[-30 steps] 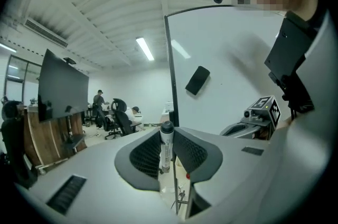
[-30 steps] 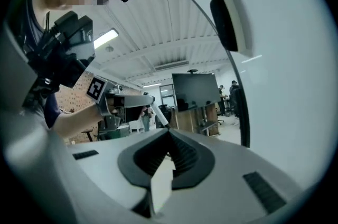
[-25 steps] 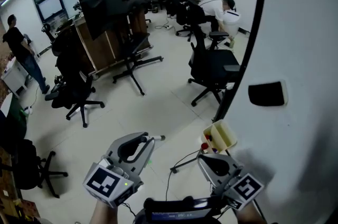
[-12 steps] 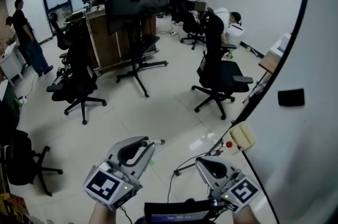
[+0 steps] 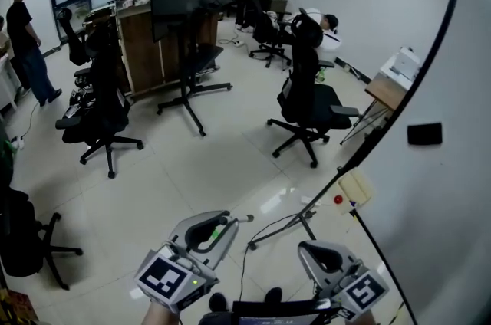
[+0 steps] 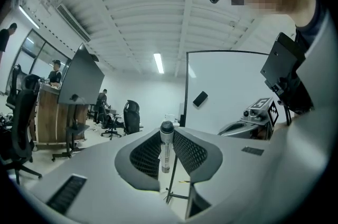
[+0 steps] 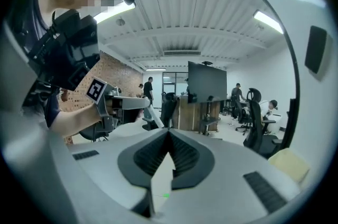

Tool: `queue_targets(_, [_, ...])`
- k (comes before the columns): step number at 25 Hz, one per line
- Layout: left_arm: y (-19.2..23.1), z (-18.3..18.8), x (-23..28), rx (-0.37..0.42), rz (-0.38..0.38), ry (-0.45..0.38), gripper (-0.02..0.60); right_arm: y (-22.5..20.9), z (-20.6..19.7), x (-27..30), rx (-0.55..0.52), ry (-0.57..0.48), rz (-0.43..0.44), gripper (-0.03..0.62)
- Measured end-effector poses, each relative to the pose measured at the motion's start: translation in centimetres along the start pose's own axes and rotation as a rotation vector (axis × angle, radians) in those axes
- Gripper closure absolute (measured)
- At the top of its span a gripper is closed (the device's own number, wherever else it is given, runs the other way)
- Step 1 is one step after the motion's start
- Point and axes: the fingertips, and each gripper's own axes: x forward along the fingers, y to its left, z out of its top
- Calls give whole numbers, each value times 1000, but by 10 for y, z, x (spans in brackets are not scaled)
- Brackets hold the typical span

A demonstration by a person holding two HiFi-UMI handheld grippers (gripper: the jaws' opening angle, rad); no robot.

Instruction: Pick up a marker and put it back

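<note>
Left tool: closed on the marker, which is held upright between the jaws, its grey cap showing above the pads.
Right tool: jaws brought together, nothing between them.
Marker's place: in the left tool, in the air over the floor, to the left of the whiteboard and apart from it.
Whiteboard: a pale tray is seen on its lower edge, with a small red thing just beside it; what the red thing is cannot be told. A black eraser is stuck higher on the board.
Done: the pick-up is judged complete, as the marker is clear of any support.
Left: the putting back. The tray is judged the likely place for it, and the marker is not yet near it.
Next move, as judged: the left tool is to be carried right toward the tray, and the marker released there.
</note>
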Motion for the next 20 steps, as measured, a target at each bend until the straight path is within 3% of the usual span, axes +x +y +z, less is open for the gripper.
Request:
queue_targets(7, [-77, 26, 8, 78, -18, -31, 511, -3, -8, -64, 4, -53, 3, 582])
queue_targets(20, [-241, 4, 35, 117, 143, -3, 511, -33, -70, -213, 17, -61, 166, 582])
